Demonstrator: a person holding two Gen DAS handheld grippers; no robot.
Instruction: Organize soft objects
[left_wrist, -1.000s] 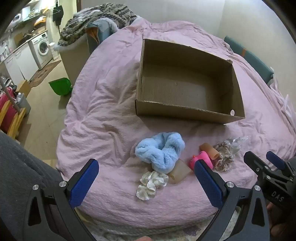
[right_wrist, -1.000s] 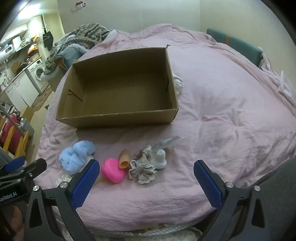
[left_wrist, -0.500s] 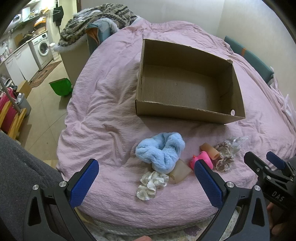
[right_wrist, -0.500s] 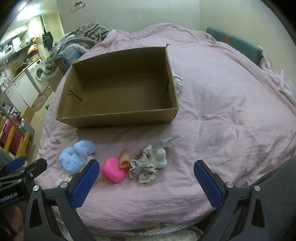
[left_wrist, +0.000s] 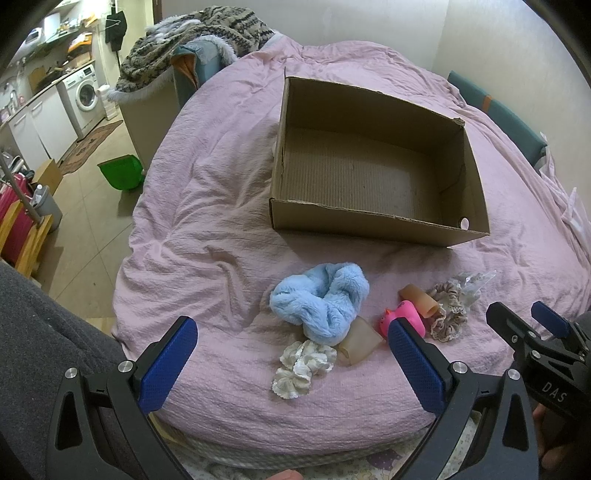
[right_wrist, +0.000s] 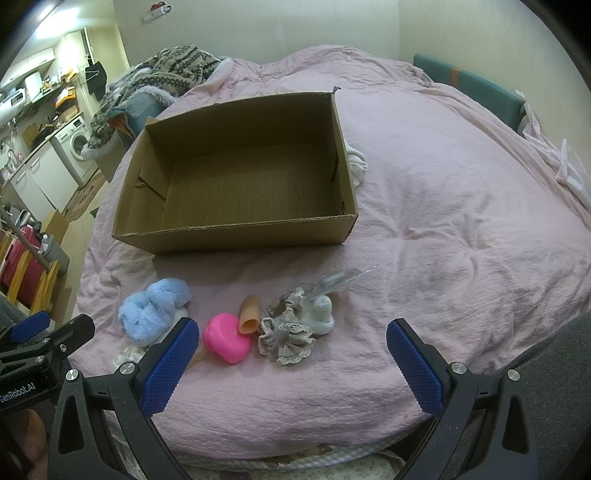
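Currently both grippers hover at the near edge of the bed, w/ nothing between the pads.

L→R across the scene:
- left gripper (left_wrist: 291, 360): jaws spread wide, blue cross-hatched pads, black frame. Released, empty.
- pink duvet (left_wrist: 207, 236): crinkled, wrinkly fabric, covers the whole bed.
- white scrunchie (left_wrist: 303, 363): small, ruffled, lies nearest the bed edge, just beside the blue one.
- blue scrunchie (left_wrist: 319, 299): big, fluffy, plush fur, twisted loop. Touches a tan translucent soft piece (left_wrist: 360, 341), squarish, on its right.
- cardboard box (left_wrist: 373, 225): open-top, rectangular, corrugated floor, sits farther back on the duvet; inside looks bare apart from a small pale round bit at one corner.
- pink rubber toy (right_wrist: 226, 338): smooth, rounded, glossy.
- peach tube (right_wrist: 248, 314): short, soft-looking cylinder, touches the toy.
- beige scrunchie (right_wrist: 286, 338): lace-edged, gathered cloth, next to the tube.
- clear plastic wrap (right_wrist: 341, 278): crinkly, w/ a pale rounded item at its base; can't tell what.
- right gripper (right_wrist: 293, 363): jaws apart, same blue pads. Released, empty.
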